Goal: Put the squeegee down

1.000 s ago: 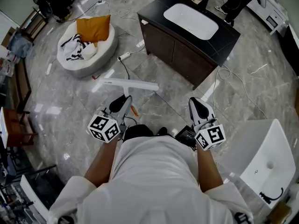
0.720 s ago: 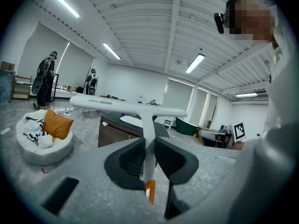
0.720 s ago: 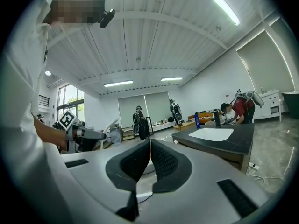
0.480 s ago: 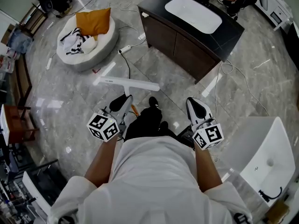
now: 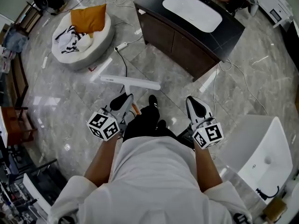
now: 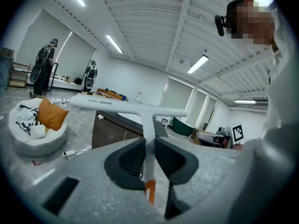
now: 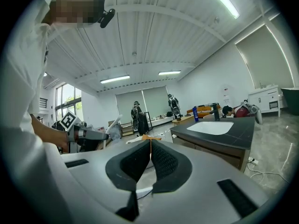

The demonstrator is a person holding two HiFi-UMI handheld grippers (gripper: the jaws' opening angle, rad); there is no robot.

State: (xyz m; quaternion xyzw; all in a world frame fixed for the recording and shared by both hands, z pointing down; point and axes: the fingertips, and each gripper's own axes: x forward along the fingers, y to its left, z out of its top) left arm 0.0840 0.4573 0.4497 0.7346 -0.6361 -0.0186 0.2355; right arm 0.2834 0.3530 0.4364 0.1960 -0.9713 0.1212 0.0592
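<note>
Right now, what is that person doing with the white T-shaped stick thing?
That is a squeegee. A person stands on the marble floor with a gripper in each hand. The left gripper is clamped on the squeegee's handle and holds it up in the air, blade crosswise in front. The right gripper has its jaws together and holds nothing. A dark vanity cabinet with a white sink stands ahead. The squeegee is not yet put down.

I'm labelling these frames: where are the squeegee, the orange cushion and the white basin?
squeegee (image 5: 130,81), head view, its white crossbar.
orange cushion (image 5: 88,17), head view, its middle.
white basin (image 5: 191,11), head view, its middle.
</note>
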